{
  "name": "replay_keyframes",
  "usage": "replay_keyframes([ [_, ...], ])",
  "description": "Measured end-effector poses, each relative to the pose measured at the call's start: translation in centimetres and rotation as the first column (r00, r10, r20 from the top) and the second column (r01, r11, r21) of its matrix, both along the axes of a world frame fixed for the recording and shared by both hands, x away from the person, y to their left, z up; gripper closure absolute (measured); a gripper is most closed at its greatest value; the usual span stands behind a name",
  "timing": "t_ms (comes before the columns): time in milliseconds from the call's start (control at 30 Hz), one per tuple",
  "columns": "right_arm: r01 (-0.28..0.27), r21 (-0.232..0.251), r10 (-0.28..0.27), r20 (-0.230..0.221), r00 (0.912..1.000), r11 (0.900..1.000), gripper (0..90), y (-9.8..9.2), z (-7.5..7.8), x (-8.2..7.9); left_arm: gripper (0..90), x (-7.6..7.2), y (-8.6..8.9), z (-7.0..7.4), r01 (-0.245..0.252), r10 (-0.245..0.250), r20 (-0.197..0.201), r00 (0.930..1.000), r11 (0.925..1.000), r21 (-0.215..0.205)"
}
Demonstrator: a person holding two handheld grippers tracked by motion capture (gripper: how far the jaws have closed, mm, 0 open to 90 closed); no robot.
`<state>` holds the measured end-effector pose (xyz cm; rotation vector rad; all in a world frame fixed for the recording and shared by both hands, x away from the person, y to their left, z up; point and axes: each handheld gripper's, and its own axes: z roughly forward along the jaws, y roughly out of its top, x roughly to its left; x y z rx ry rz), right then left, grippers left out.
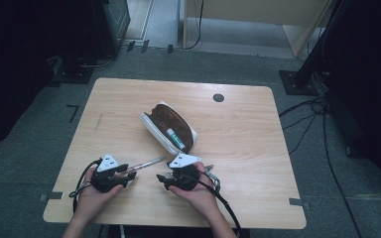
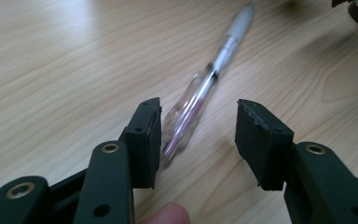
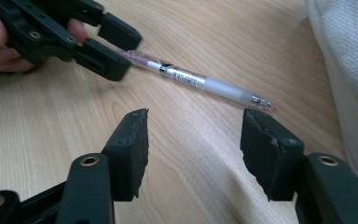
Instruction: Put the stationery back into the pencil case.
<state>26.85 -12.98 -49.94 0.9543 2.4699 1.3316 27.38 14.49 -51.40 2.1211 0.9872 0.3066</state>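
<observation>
Pen [image 1: 146, 163] lies flat on the desk [image 1: 238, 148], between the two claws, its tip pointing toward 2 o'clock in the high view. Open pencil case [image 1: 168, 128] sits just beyond it, toward 1 o'clock, with a white-and-green tube inside.

Left claw [image 1: 125, 174]: jaws partly open, astride the pen's rear end. In the left gripper view [image 2: 198, 135] the clear barrel [image 2: 186, 116] lies close beside the left pad, the right pad well clear. No squeeze evident, so not held.

Right claw [image 1: 164, 177]: jaws about half open, empty. In the right gripper view [image 3: 193, 149] only bare desk lies between the pads, pen tip [image 3: 260, 101] just beyond them.

Handling, my judgement: light, stiff, smooth plastic barrel; likely to roll or slip under a pinch at one end. Best hold looks like the frosted grip section near the tip, or mid-barrel for balance. Not fragile.

View differences: the high view gives the layout and the case's contents. The left gripper view shows pad clearance. The right gripper view shows printing on the barrel, the white fabric of the case at 3 o'clock, and the left claw from outside.
</observation>
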Motion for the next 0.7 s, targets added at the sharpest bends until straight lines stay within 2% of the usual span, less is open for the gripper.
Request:
replay_keyframes([
  [33,0.0,0.0,0.0,0.0,1.0,1.0,42.2,0.0,0.0,0.0,53.6,0.1,-0.4,0.0,0.007,-0.007,0.0,1.0,1.0,-0.003],
  [167,0.002,0.012,-0.002,-0.004,1.0,1.0,42.2,-0.5,0.3,-0.2,67.7,0.2,-0.8,0.0,0.029,-0.029,-0.012,0.9995,0.9995,-0.008],
  [200,0.001,0.013,-0.001,-0.005,1.0,1.0,42.3,-0.6,0.3,-0.3,71.9,0.2,-0.7,0.0,0.045,-0.045,-0.021,0.9988,0.9989,-0.016],
  [267,0.0,0.012,0.0,-0.003,1.0,1.0,42.3,-0.7,0.4,-0.3,74.1,0.1,-0.6,0.0,0.084,-0.085,-0.037,0.9957,0.996,-0.029],
  [467,-0.011,0.017,0.011,-0.007,0.9999,1.0,42.3,-1.3,0.3,-0.3,76.6,-0.5,-1.1,0.0,0.191,-0.192,-0.039,0.9806,0.9809,-0.039],
  [567,-0.017,0.02,0.017,-0.013,0.9998,1.0,42.3,-1.5,0.2,-0.3,76.9,-0.7,-1.3,0.0,0.243,-0.246,-0.055,0.9678,0.9685,-0.056],
  [600,-0.017,0.02,0.017,-0.013,0.9998,1.0,42.3,-1.5,0.2,-0.3,76.9,-0.7,-1.3,0.0,0.243,-0.246,-0.055,0.9678,0.9685,-0.056],
  [633,-0.02,0.022,0.021,-0.014,0.9997,1.0,42.2,-1.5,0.1,-0.3,76.9,-0.9,-1.4,-0.1,0.273,-0.277,-0.058,0.9592,0.9601,-0.059],
  [667,-0.02,0.021,0.021,-0.015,0.9997,1.0,42.1,-1.5,0.1,-0.3,76.9,-1.0,-1.4,-0.1,0.288,-0.292,-0.062,0.9545,0.9555,-0.064],
  [700,-0.02,0.021,0.021,-0.015,0.9997,1.0,42.1,-1.5,0.1,-0.3,76.8,-1.0,-1.4,-0.1,0.288,-0.292,-0.062,0.9545,0.9555,-0.064],
])
